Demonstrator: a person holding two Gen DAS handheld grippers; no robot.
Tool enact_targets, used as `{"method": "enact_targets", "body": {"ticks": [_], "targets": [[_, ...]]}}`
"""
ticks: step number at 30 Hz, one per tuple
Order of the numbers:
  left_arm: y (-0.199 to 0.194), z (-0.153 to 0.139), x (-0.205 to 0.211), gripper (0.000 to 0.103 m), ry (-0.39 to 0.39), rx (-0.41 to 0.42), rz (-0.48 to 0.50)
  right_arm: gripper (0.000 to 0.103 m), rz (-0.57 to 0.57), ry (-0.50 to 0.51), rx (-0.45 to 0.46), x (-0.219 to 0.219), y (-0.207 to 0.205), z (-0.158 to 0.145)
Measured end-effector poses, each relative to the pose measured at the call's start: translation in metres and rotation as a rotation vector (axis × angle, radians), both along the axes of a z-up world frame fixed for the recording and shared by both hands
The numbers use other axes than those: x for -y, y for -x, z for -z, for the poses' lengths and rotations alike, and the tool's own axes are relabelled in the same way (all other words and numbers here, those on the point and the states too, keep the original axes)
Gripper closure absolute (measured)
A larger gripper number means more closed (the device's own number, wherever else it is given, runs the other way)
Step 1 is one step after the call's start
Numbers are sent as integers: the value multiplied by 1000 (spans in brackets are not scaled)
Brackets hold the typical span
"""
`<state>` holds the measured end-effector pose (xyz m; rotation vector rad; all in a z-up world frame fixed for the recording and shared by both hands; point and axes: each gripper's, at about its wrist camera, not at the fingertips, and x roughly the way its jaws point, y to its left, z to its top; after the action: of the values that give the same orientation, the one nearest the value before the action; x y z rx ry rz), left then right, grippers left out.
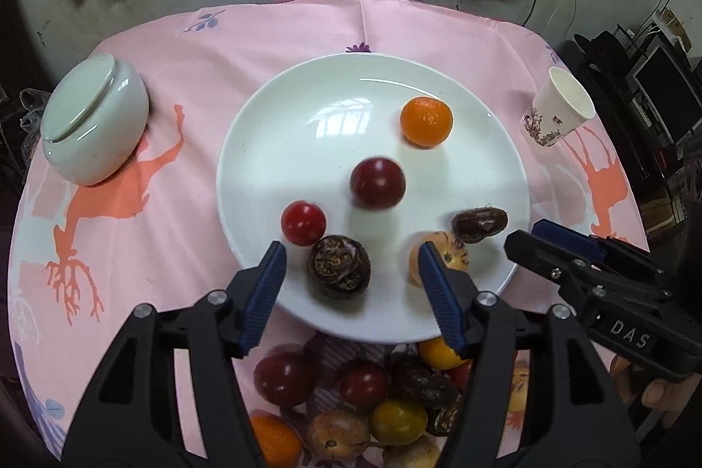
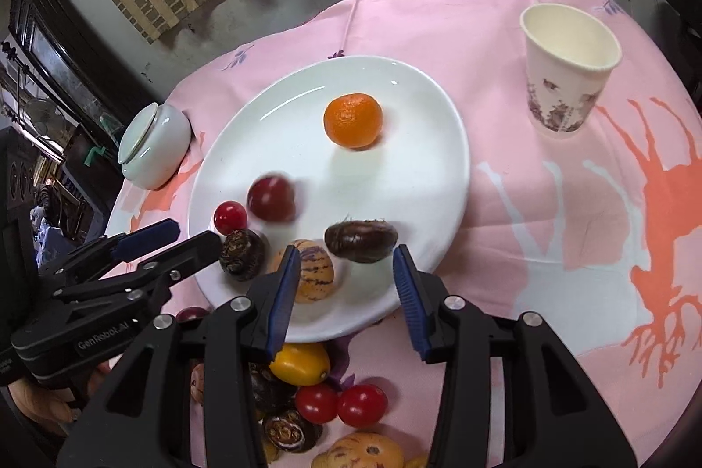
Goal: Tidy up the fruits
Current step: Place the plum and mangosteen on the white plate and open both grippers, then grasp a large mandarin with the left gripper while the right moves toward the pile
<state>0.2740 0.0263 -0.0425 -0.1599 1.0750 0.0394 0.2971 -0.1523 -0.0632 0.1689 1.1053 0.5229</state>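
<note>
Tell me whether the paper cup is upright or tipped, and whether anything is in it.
Upright and empty as far as visible: the paper cup stands on its base on the pink tablecloth, mouth up, its visible inside bare.

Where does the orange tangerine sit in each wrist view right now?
Left wrist: tangerine right of centre, on the far right part of the white plate.
Right wrist: tangerine at centre, on the plate's far half.
Shared landmark: paper cup, right of the plate in both.
</note>
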Motion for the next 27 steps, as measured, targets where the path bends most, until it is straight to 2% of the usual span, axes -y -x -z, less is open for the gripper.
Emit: {"method": "enact_targets", "body": {"ticks": [5,9,15,18,19,20,27], "targets": [[37,-10,-15,34,-8,0,-23,58,21,-28,-23,25,28,-7],[73,-11,-25,30,-16,-16,-73,58,44,-8,-24,44,59,-6],[126,-5,-24,26,2,-58,-95,57,59,-6,-90,62,115,5],[153,0,-24,25,1,-84,-111,51,38,-9,-118,65,142,8],[160,2,-24,25,3,-93,-115,40,34,-10,-125,66,150,9],[169,5,-24,25,5,-106,-118,38,33,-12,-126,67,159,8],[206,17,-26,23,-6,-152,-126,37,6,-18,-138,60,195,5]]}}
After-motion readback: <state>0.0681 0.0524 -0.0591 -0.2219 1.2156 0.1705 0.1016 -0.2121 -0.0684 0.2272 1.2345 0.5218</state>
